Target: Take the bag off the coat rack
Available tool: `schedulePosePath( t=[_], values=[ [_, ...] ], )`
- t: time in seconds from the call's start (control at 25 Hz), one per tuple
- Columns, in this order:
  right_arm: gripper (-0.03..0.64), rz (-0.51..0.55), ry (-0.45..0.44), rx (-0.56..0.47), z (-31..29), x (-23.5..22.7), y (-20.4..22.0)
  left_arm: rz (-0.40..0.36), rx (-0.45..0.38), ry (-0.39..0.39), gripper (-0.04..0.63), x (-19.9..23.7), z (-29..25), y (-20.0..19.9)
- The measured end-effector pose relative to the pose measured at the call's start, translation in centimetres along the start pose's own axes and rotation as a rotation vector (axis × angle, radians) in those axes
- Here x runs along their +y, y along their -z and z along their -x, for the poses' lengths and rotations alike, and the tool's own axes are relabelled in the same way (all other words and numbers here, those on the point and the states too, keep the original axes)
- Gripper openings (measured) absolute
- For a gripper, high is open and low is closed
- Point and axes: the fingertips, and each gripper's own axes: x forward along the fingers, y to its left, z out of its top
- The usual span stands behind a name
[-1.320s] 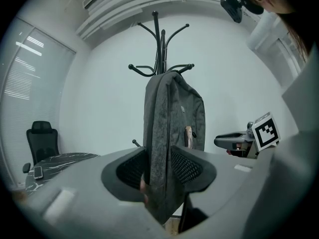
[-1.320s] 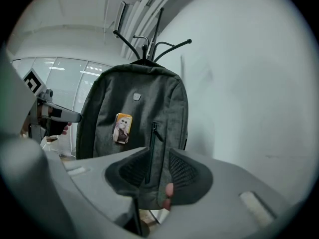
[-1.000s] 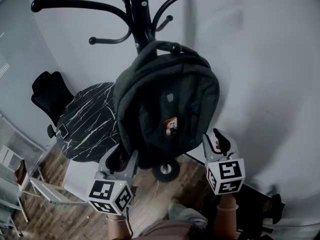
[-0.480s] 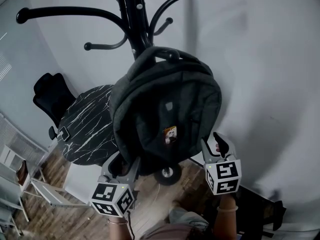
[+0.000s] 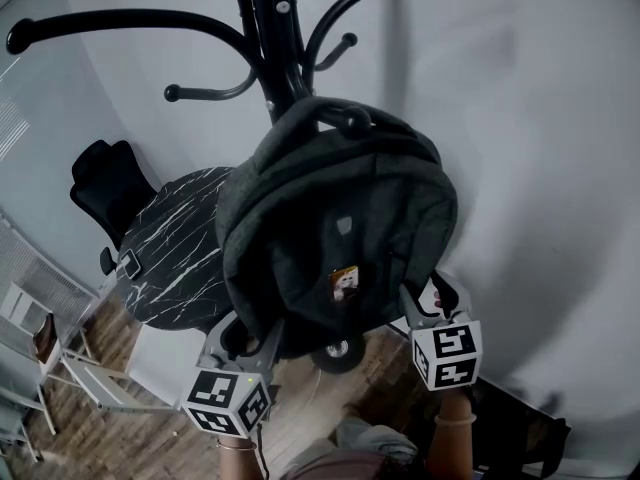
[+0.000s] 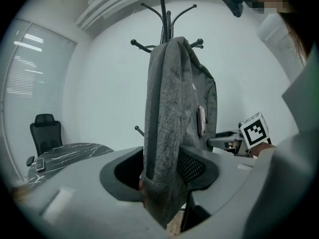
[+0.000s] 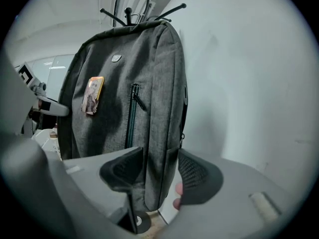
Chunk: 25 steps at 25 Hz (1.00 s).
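A dark grey backpack (image 5: 340,238) hangs by its top handle (image 5: 335,113) from a hook of the black coat rack (image 5: 275,38). My left gripper (image 5: 243,330) is at the bag's lower left corner. In the left gripper view the backpack's (image 6: 169,108) edge stands between the wide jaws of my left gripper (image 6: 162,171), with a gap at the left pad. My right gripper (image 5: 430,296) is at the lower right corner. Its jaws are opening, and the backpack's (image 7: 129,83) side edge hangs between them in the right gripper view (image 7: 159,176), loose of the right pad.
A round black marbled table (image 5: 175,248) with a phone (image 5: 127,265) on it stands left of the rack, a black office chair (image 5: 105,183) behind it. A white wall runs close on the right. The rack's base (image 5: 338,350) sits on wood floor. White frames (image 5: 40,348) stand at far left.
Both grippers have come up closer under the bag's lower corners. The right jaws have spread wider. The bag still hangs from its hook.
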Motion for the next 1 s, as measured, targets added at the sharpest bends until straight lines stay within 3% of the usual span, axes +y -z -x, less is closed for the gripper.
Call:
schedulePosePath(
  t=[0.32, 0.56, 1.0],
  values=[
    [0.210, -0.003, -0.015, -0.028, -1.1, -0.4, 0.0, -0.023, 0.006, 0.012, 0.179, -0.2, -0.7, 0.1],
    [0.120, 0.013, -0.005, -0.058, -0.8, 0.0, 0.0, -0.055, -0.004, -0.001, 0.131, -0.3, -0.7, 0.0],
    [0.075, 0.041, 0.065, -0.112, 0.6, 0.6, -0.5, -0.093, -0.024, -0.027, 0.097, -0.8, -0.2, -0.5]
  ],
)
